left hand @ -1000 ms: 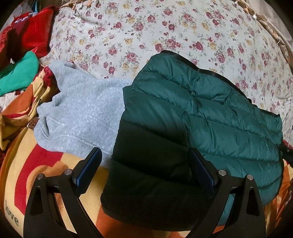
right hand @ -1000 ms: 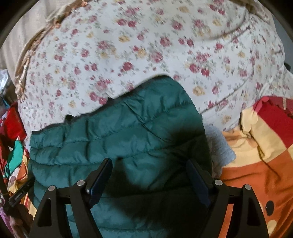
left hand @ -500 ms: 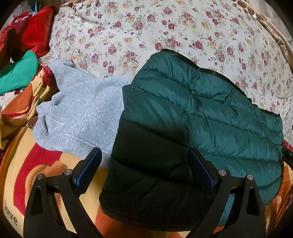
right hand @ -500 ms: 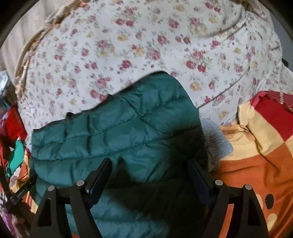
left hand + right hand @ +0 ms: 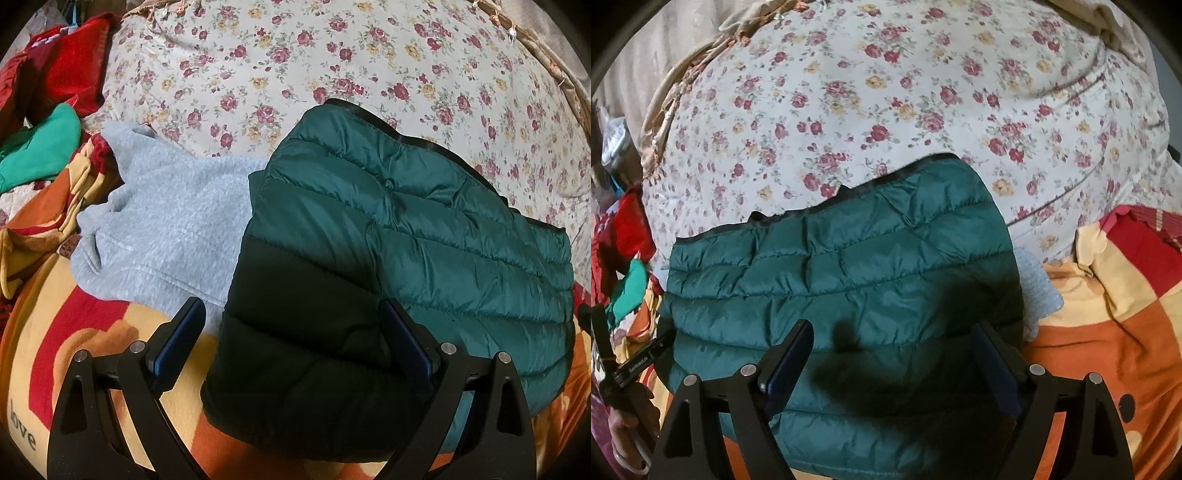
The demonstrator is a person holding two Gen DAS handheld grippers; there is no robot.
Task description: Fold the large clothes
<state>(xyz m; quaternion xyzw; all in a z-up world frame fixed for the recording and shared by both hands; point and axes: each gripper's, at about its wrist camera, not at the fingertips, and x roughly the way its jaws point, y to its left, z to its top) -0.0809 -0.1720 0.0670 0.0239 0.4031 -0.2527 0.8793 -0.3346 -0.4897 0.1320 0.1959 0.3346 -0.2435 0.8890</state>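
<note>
A dark green quilted puffer jacket (image 5: 406, 236) lies folded on the bed, partly over a light grey fleece garment (image 5: 166, 229). It also shows in the right wrist view (image 5: 849, 266), with a bit of the grey fleece (image 5: 1034, 291) at its right edge. My left gripper (image 5: 291, 332) is open and empty, hovering over the jacket's near left corner. My right gripper (image 5: 892, 350) is open and empty above the jacket's near part, casting a shadow on it.
A floral sheet (image 5: 295, 66) covers the bed behind the jacket. An orange, red and yellow blanket (image 5: 55, 332) lies underneath and at the right (image 5: 1108, 295). Red (image 5: 66, 66) and green (image 5: 40, 147) clothes are piled at far left.
Both grippers have drawn back a little from the jacket and stay open. The right view has shifted slightly, showing more floral sheet. The jacket has not moved.
</note>
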